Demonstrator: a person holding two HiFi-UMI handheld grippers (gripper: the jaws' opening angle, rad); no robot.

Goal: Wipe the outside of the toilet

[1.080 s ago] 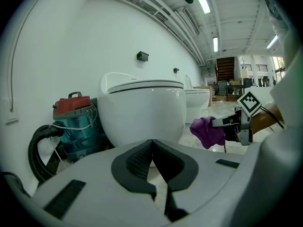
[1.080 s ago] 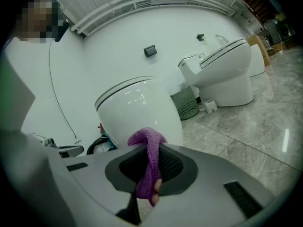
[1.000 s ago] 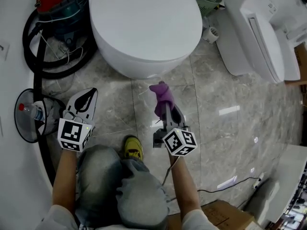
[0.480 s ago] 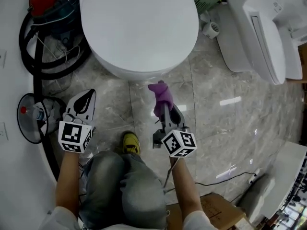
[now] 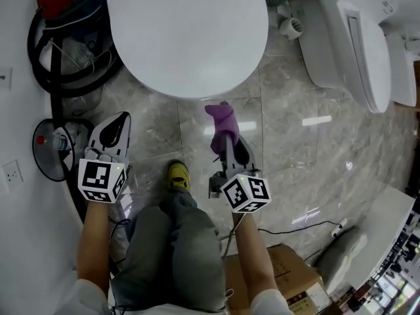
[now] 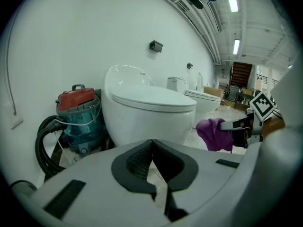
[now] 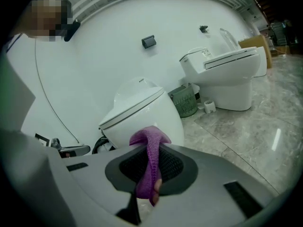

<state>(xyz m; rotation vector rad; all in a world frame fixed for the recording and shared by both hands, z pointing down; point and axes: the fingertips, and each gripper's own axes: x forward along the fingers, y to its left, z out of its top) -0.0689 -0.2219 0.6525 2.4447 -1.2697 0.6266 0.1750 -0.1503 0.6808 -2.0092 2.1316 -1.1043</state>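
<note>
Two grippers seen. Left gripper [image 5: 117, 120]: jaws closed together, nothing between them. Right gripper [image 5: 226, 140]: clamped on one purple cloth [image 5: 222, 119]. The cloth's length runs forward along the jaws, its free end pointing at the toilet [image 5: 187, 31]. That toilet stands directly ahead, front rim nearest, long axis running away. One second toilet [image 5: 357, 44] stands far right.
</note>
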